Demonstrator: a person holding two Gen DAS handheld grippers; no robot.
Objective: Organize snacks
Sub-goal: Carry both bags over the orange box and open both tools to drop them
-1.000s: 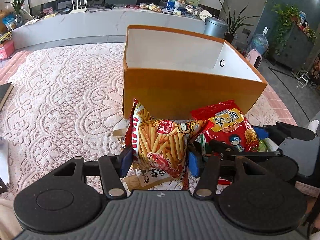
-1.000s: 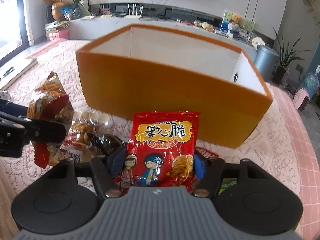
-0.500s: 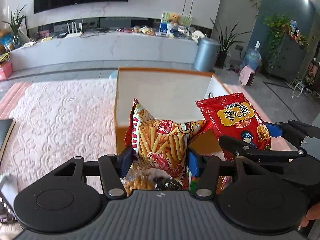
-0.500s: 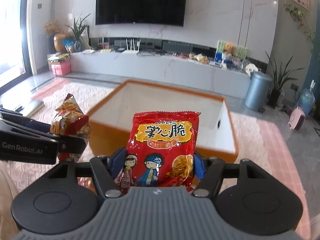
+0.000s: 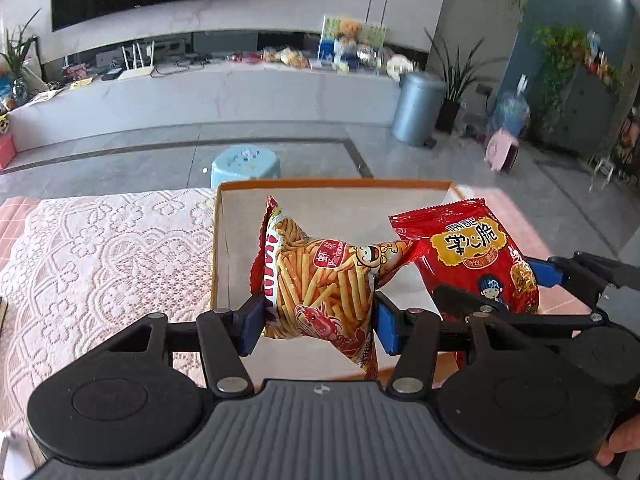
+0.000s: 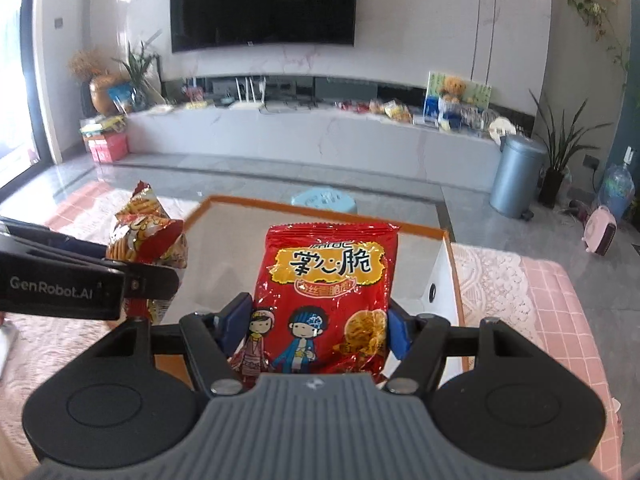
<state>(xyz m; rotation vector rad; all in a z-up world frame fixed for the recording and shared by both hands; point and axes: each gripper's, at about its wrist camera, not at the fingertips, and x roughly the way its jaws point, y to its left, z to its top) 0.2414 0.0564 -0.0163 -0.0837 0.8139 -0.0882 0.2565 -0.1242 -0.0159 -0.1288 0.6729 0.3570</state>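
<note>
**A:** While you've got both bags up, quick status. Your left gripper (image 5: 320, 320) is clamped on the puffy yellow-and-red foil bag of shrimp sticks (image 5: 320, 284), blue pads (image 5: 252, 322) pinching its lower half from both sides. Your right gripper (image 6: 316, 328) is closed the same way on the glossy red foil bag of crispy noodle snack (image 6: 326, 300).

**B:** Where do they sit against the orange cardboard box with the white inside (image 5: 222, 240)?

**A:** Both hang above its open top. Shrimp sticks are over the box's left part, the red bag over its right, corners nearly touching in the left wrist view. Box floor under them looks bare, as far as I can see.

**B:** Handling?

**A:** My read: very light, air-filled, soft film. Contents are brittle, so don't squeeze harder or you'll crush them. Foil is slick, and the shrimp bag already bulges and twists above the pads, so it may slip or rotate if you swing it.

**B:** Better grip spot?

**A:** Flat sealed edge or across the bag's mid-width, where you're at now. Fine for a short drop.

**B:** Anything else near the box?

**A:** White lace tablecloth (image 5: 100, 248) left of it, light blue plastic stool (image 5: 245, 162) on the floor behind it.
</note>
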